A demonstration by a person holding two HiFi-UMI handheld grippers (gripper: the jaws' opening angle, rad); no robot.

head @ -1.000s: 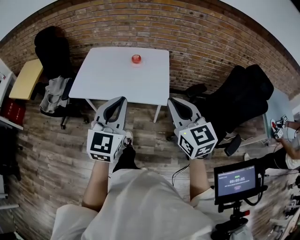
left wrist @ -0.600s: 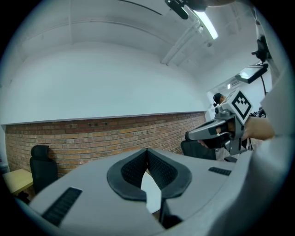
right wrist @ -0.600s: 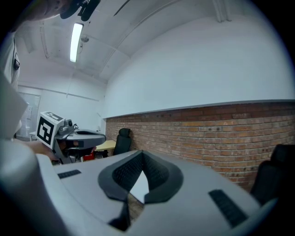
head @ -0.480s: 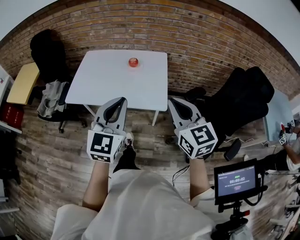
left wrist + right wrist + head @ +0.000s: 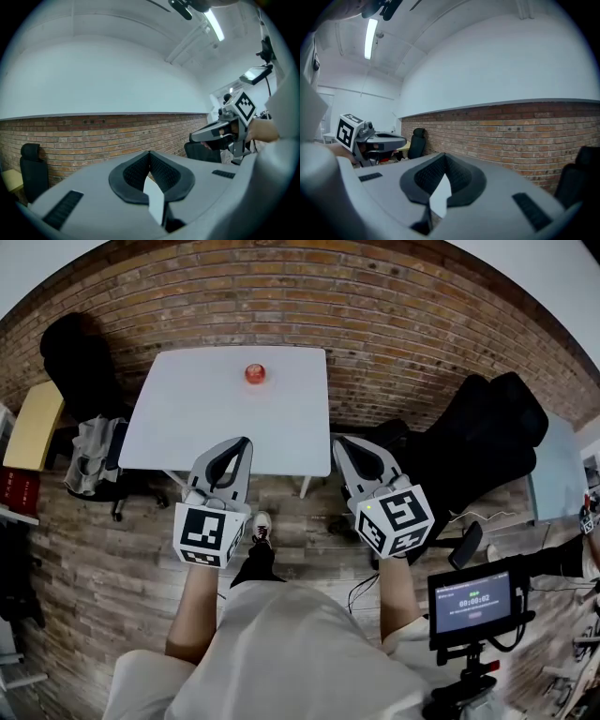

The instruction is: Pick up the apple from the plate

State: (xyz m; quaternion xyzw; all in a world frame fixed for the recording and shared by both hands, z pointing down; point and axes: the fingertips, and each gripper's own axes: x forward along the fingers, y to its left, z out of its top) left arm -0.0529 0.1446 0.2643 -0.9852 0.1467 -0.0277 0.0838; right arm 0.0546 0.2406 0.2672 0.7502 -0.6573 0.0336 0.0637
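- Step in hand: the approach. Nothing is grasped yet, and the person stands back from the near edge of the counter [image 5: 187, 432].
- The apple [image 5: 255, 373] is small and red. It sits close to the far edge of the counter, about midway along it, on the side toward the brick wall [image 5: 403, 329].
- The plate under the apple is too small to make out from here.
- The left gripper [image 5: 244, 442] is held out in front of the person and points roughly level toward the wall. Its fingers [image 5: 174, 176] are closed tip to tip with nothing between them.
- The right gripper [image 5: 339, 442] is beside it and apart from it, aimed the same way. Its fingers [image 5: 465, 180] are also pressed together and empty.
- Both grippers are well apart from the apple. In the head view their tips sit around the near edge of the counter, the right one off toward the near right corner. I cannot tell whether they are actually over the counter.
- Neither gripper view shows the apple, only wall and ceiling.
- The next move, as I judge it, is to pick one gripper, either could serve, and spread its fingers wide enough for the apple.
- That gripper then has to reach across the whole depth of the counter and tip down onto the fruit, closing around its widest part.
- Watch-outs: the apple is round, so it may roll or nudge off the plate, and the wall sits close behind it.
- A black office chair [image 5: 75, 348] stands past the far left corner, out of the way.
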